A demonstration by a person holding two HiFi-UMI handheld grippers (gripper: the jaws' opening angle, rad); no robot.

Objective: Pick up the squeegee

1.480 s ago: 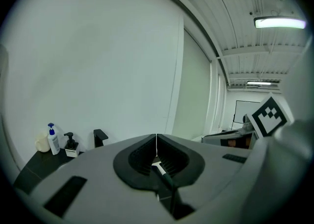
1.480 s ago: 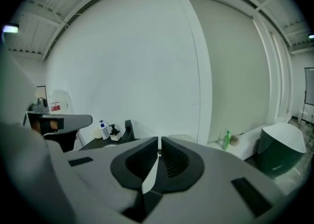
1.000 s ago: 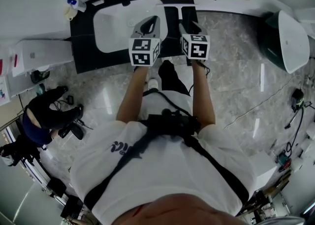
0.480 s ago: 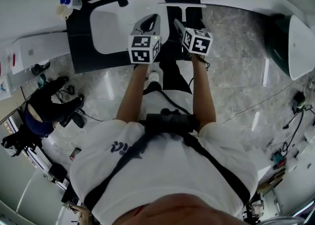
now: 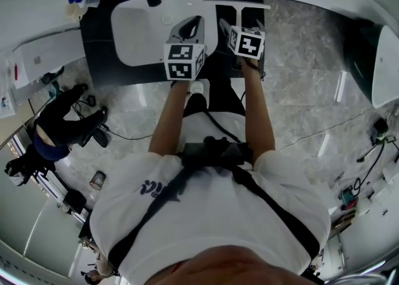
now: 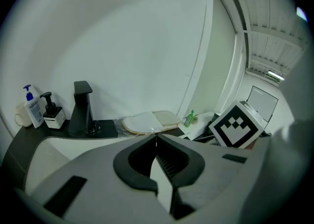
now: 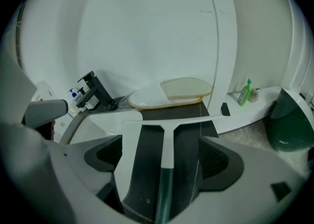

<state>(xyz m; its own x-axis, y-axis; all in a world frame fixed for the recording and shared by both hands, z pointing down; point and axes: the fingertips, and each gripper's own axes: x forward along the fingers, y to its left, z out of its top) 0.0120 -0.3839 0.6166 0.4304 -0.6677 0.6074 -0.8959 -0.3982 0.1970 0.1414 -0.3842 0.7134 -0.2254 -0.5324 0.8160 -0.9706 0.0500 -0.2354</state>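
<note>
One squeegee point(image 7: 166, 139) — bottle point(image 6: 32, 109) label illegible.

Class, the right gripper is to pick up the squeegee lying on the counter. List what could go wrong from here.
1. The right gripper is opening, the squeegee lined up between its fingers but untouched. It lies flat on the dark counter, so the fingers may scrape or close above it.
2. The sink lies just beside it; a nudge could slide it in.
</note>
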